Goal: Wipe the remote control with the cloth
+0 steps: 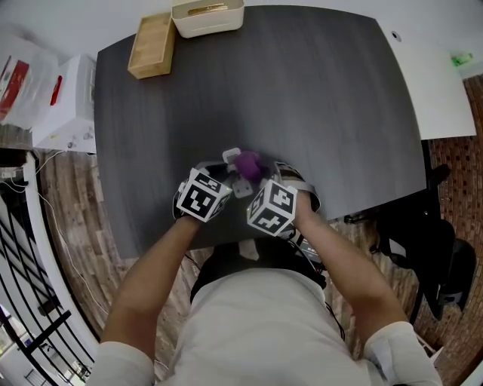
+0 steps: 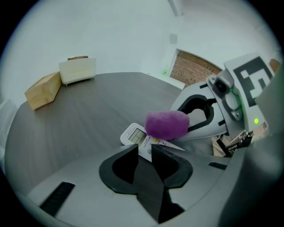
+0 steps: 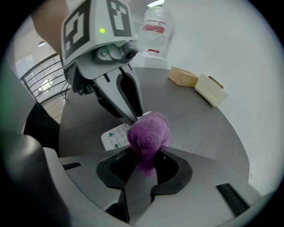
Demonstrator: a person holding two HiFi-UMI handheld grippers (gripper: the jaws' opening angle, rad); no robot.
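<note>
Around the white rectangular remote control (image 2: 134, 134), your left gripper (image 2: 144, 150) has its two black jaws drawn in tight, and the casing is pinched between them just beside the small display, so that tool is gripping the remote. Your right gripper (image 3: 145, 153) comes in from the remote's other side, and its jaws are clamped on a bunched purple fuzzy cloth (image 3: 148, 133). The wad bulges out past the jaw tips and presses on the remote's button face, next to the display. Some green buttons show beside the cloth in the right gripper view. The two tools meet nose to nose over the remote (their marker cubes nearly touch in the head view).

Under the remote lies the dark grey wood-grain table (image 1: 302, 113), and its edge nearest you runs just behind the remote. Whether the remote sits flat on that top or is tipped up off it, the views do not settle.

Well beyond the remote, at the far-left corner, two things stand side by side: a tan wooden block (image 1: 152, 45) and a white rectangular plastic tray (image 1: 207, 16).
</note>
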